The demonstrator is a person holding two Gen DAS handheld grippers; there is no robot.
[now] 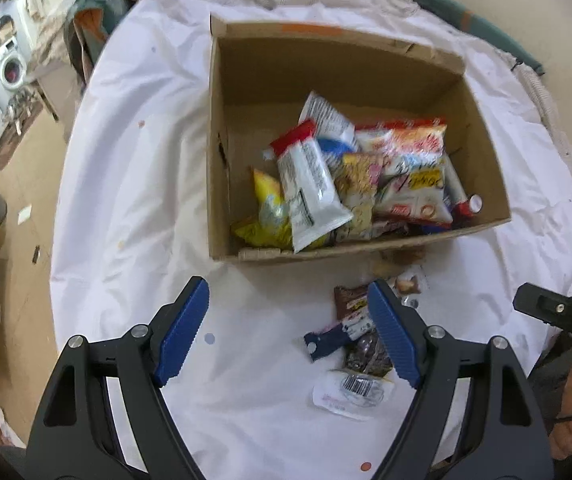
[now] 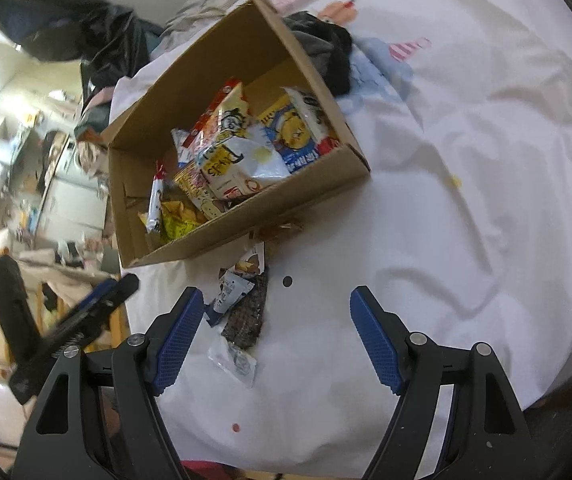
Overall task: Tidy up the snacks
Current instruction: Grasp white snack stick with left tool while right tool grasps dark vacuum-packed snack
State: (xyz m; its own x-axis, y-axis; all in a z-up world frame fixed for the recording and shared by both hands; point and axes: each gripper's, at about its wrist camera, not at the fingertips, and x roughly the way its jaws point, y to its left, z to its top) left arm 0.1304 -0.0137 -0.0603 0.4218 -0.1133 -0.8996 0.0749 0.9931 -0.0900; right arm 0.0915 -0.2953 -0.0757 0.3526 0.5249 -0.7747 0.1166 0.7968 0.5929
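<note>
An open cardboard box [image 1: 246,80] stands on a white sheet and holds several snack packets [image 1: 313,184]. It also shows in the right wrist view [image 2: 154,88]. A few loose snack packets [image 1: 357,340] lie on the sheet in front of the box; they also show in the right wrist view [image 2: 242,316]. My left gripper [image 1: 289,332] is open and empty above the sheet, its right finger over the loose packets. My right gripper [image 2: 272,332] is open and empty, the loose packets just beside its left finger.
The white sheet [image 1: 134,184] covers a bed. Dark clothing [image 2: 325,48] lies behind the box. The bed's left edge drops to a cluttered floor [image 1: 18,184] with a washing machine [image 1: 6,68]. The other gripper shows at the right edge [image 1: 557,312].
</note>
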